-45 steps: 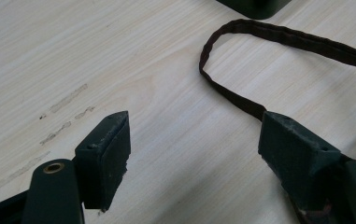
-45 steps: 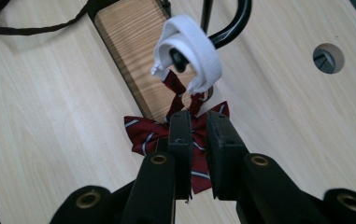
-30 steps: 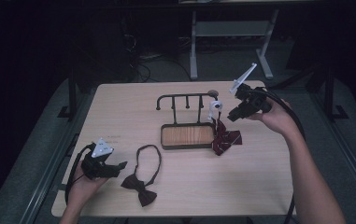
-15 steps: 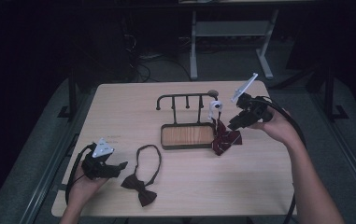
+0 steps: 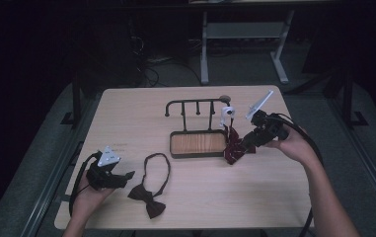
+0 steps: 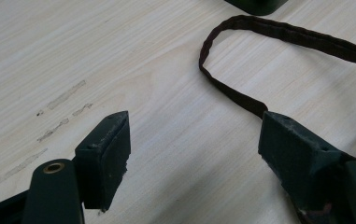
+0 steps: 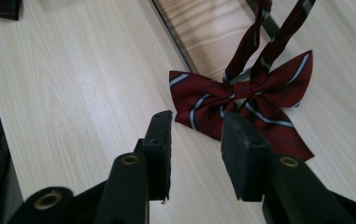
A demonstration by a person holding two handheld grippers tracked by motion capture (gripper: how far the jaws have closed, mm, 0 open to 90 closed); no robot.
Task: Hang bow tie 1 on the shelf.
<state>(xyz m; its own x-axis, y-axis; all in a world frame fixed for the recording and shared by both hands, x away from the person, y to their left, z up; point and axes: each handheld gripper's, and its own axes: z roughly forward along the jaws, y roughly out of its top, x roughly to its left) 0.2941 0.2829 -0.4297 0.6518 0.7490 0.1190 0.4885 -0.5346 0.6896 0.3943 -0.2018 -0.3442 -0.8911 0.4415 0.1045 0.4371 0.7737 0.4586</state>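
Right gripper (image 5: 247, 144) lower than before beside red striped bow tie (image 7: 248, 100), jaws just widened, nothing between

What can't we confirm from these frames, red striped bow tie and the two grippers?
- Red striped bow tie, right gripper view: its strap runs off the top edge, so what it hangs from is cut off.
- High view: right gripper is too small and dark to tell whether it touches the tie.
- Dark bow tie, left gripper view: the bow sits behind the left gripper fingers; just the strap loop is visible.
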